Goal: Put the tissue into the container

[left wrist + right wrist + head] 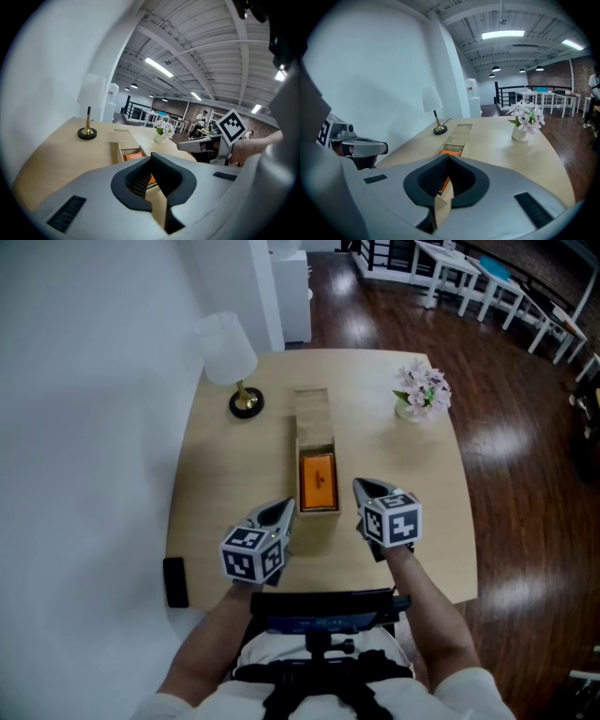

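Observation:
A long wooden container (pixel 299 474) lies in the middle of the table, its sliding lid (pixel 312 413) pushed toward the far end. In the uncovered near half lies an orange tissue pack (pixel 319 480), which also shows in the left gripper view as the orange pack (pixel 133 155) and in the right gripper view (pixel 451 152). My left gripper (pixel 286 510) hovers just left of the container's near end, jaws shut with nothing between them. Just right of that end, my right gripper (pixel 361 487) is shut and empty too.
A white lamp (pixel 228 352) on a brass foot stands at the table's far left. A vase of pink flowers (pixel 421 390) stands at the far right. A black object (pixel 175 581) lies at the near left edge. White desks stand beyond on dark wooden floor.

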Demonstrator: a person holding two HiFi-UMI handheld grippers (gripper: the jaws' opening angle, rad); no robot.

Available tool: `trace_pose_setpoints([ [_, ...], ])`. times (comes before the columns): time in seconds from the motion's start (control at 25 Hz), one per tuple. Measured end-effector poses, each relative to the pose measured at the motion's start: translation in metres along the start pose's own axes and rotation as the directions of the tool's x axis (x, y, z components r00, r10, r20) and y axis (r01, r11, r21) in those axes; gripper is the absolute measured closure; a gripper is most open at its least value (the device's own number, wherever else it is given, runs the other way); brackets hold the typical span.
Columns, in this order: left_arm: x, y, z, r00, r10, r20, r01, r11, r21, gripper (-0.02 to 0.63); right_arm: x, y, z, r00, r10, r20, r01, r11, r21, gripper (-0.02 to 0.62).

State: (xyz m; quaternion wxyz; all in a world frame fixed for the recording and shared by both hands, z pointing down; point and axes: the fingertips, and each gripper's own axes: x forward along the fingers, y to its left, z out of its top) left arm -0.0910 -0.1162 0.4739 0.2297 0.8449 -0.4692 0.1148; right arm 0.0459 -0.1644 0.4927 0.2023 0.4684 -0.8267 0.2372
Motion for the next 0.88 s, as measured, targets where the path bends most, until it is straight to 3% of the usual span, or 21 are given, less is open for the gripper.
trace_pose_setpoints([
  [0.56, -0.008, -0.007, 0.006, 1.0, -0.007, 0.004, 0.007, 1.0, 0.0, 0.606, -0.014, 0.008, 0.005, 0.999, -0.027, 0.019, 0.028, 0.999, -0.033, 0.594],
  [0.88, -0.037, -0.013, 0.016, 1.0, 0.0, 0.027, 0.0, 1.0, -0.02, 0.606, -0.046, 0.017, 0.012, 0.997, -0.037, 0.065, 0.042, 0.996, -0.081, 0.594],
])
